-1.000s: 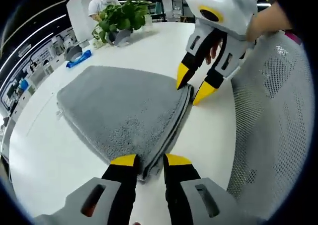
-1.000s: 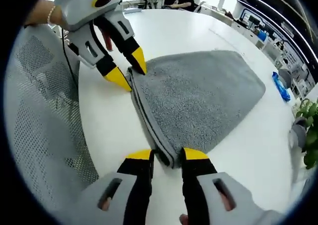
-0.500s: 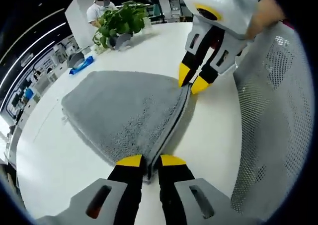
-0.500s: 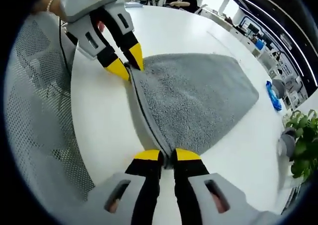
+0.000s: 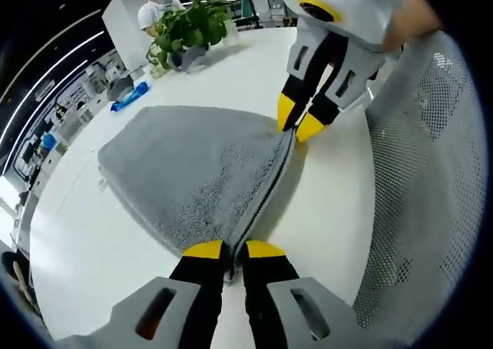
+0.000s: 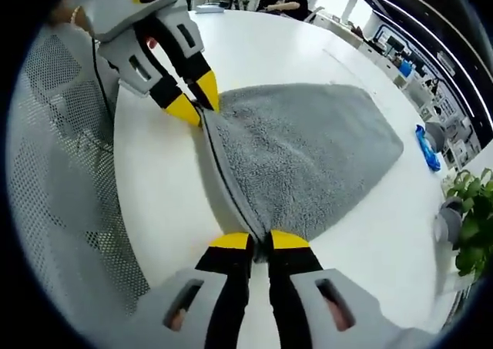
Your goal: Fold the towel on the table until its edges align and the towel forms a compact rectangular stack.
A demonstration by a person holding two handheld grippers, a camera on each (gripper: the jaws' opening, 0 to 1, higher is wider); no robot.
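A grey towel [image 5: 192, 172] lies folded on the white table [image 5: 100, 280], its layered edge running along the near side. My left gripper [image 5: 226, 250] is shut on one corner of that edge. At the other corner my right gripper [image 5: 295, 124] pinches the same edge. In the right gripper view the towel [image 6: 300, 156] spreads away to the right; the right gripper [image 6: 260, 240] is shut on its near corner and the left gripper [image 6: 197, 102] holds the far corner. The edge between them is pulled straight and slightly raised.
A white mesh chair [image 5: 424, 172] stands close beside the table edge, also the mesh chair [image 6: 62, 187]. A potted plant [image 5: 185, 29] and a blue object [image 5: 127, 100] sit at the table's far side. A person [image 5: 158, 6] sits beyond the plant.
Both grippers went from open around the towel's corners to shut on them. The folded edge has been drawn taut between them.
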